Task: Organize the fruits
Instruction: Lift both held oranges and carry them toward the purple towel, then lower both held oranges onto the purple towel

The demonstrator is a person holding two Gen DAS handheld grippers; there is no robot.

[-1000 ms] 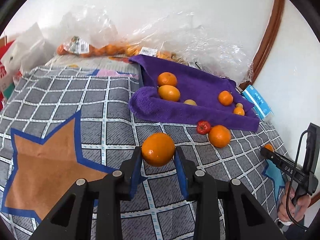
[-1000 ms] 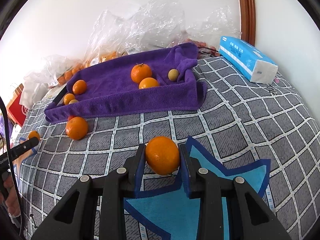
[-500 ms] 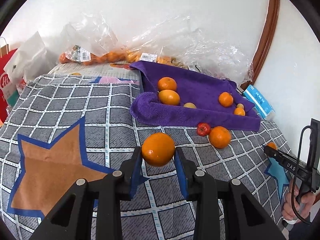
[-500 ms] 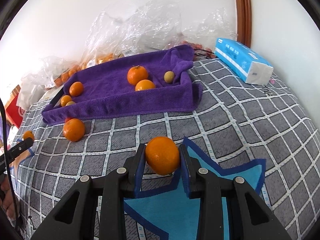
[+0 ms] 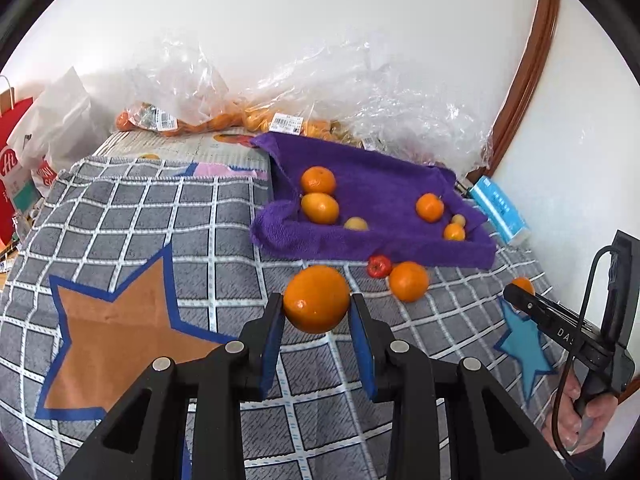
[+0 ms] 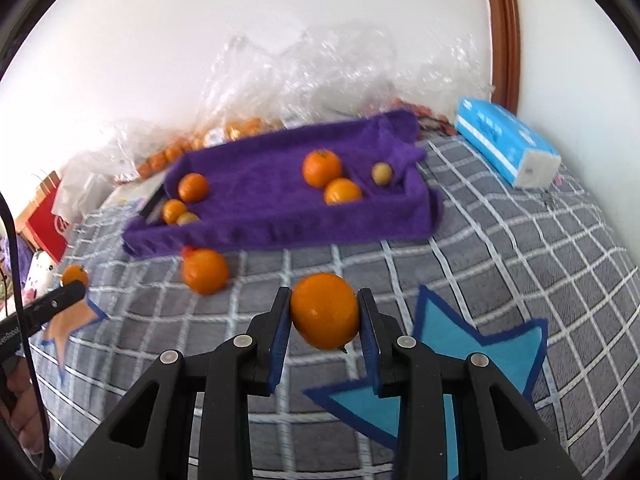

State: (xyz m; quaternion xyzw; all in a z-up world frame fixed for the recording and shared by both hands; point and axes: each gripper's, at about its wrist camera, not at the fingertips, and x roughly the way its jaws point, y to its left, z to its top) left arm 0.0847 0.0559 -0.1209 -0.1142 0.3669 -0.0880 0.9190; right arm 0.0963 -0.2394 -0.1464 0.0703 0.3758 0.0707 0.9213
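My left gripper (image 5: 317, 316) is shut on a large orange (image 5: 316, 298), held above the grey checked blanket (image 5: 140, 216). My right gripper (image 6: 325, 320) is likewise shut on another orange (image 6: 325, 310), lifted off the blanket (image 6: 500, 248). Beyond both lies a purple towel tray (image 5: 384, 184) (image 6: 260, 196) with several oranges and small yellow fruits in it. In front of its near edge sit a loose orange (image 5: 408, 281) (image 6: 205, 271) and a small red fruit (image 5: 379, 267). In the left wrist view the right gripper (image 5: 520, 294) shows at the right edge with its orange.
Clear plastic bags (image 5: 280, 92) holding more oranges lie against the white wall behind the tray. A blue tissue pack (image 6: 506, 142) sits at the right by the wooden door frame. Red and white shopping bags (image 5: 24, 160) stand at the left. A hand (image 5: 584, 420) holds the right gripper's handle.
Both grippers have risen with their oranges, so the tray and blanket sit lower and farther in each view. The grips are unchanged. The right wrist view is now slightly blurred.
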